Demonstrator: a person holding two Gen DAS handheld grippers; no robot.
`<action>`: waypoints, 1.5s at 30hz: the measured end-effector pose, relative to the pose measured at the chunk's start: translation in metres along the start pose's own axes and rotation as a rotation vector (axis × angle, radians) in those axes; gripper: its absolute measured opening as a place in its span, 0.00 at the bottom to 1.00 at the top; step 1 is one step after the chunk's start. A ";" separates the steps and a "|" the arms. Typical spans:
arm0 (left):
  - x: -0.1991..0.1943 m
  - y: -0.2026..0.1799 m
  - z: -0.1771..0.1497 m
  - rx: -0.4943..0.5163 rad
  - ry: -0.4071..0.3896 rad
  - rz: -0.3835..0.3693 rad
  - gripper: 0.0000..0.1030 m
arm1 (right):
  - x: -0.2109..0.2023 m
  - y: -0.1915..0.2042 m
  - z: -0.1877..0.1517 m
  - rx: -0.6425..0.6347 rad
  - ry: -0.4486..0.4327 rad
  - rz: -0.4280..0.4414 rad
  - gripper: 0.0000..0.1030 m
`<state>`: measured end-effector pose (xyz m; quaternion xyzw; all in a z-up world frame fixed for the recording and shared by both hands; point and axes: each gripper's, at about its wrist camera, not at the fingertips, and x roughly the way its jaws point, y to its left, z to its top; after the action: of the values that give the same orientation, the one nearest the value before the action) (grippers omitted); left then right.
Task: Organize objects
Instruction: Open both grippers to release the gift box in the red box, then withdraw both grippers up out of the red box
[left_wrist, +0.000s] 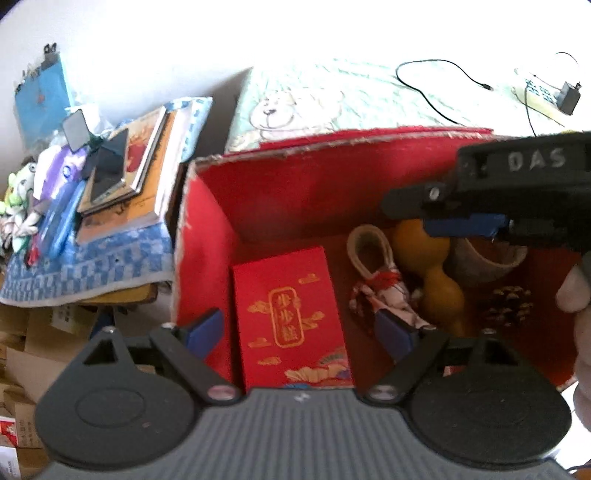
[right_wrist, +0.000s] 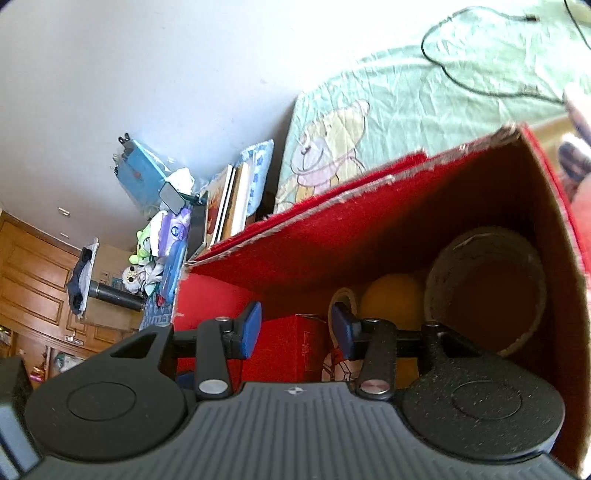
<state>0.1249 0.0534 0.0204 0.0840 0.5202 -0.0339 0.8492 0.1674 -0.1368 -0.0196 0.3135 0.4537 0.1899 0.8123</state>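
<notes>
While I am holding both grippers over the red box (left_wrist: 280, 192), my left gripper (left_wrist: 299, 332) is hanging spread wide above its near left part, with nothing between the blue pads (left_wrist: 207, 332). Directly under it a red packet (left_wrist: 291, 317) with gold print is lying flat on the box floor, near the left wall. To its right a knotted cloth bundle (left_wrist: 380, 295) with a pale loop is lying beside a gourd (left_wrist: 436, 266), and a pine cone (left_wrist: 509, 304) is sitting toward the right wall. A round pot (right_wrist: 487, 291) is leaning in the far right corner, just beside the gourd (right_wrist: 391, 299). My right gripper (right_wrist: 295, 330) is reaching into the box from the right, above the gourd and pot; its fingers are standing apart and gripping nothing. In the left view I am seeing that gripper (left_wrist: 461, 221) side-on, lettered body above it, a hand (left_wrist: 576, 295) behind. The box is resting on a bedsheet (right_wrist: 424, 99) with a bear print.
</notes>
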 end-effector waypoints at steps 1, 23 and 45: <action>0.000 -0.002 -0.001 0.001 0.005 -0.002 0.85 | -0.002 0.001 -0.001 -0.007 -0.008 -0.005 0.45; -0.022 -0.006 -0.020 -0.037 -0.047 -0.039 0.85 | -0.049 0.017 -0.046 -0.197 -0.193 -0.319 0.51; -0.075 -0.033 -0.048 -0.082 -0.069 0.041 0.85 | -0.111 0.043 -0.089 -0.326 -0.245 -0.353 0.62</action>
<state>0.0439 0.0268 0.0626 0.0583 0.4900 0.0020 0.8698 0.0331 -0.1413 0.0433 0.1151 0.3632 0.0765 0.9214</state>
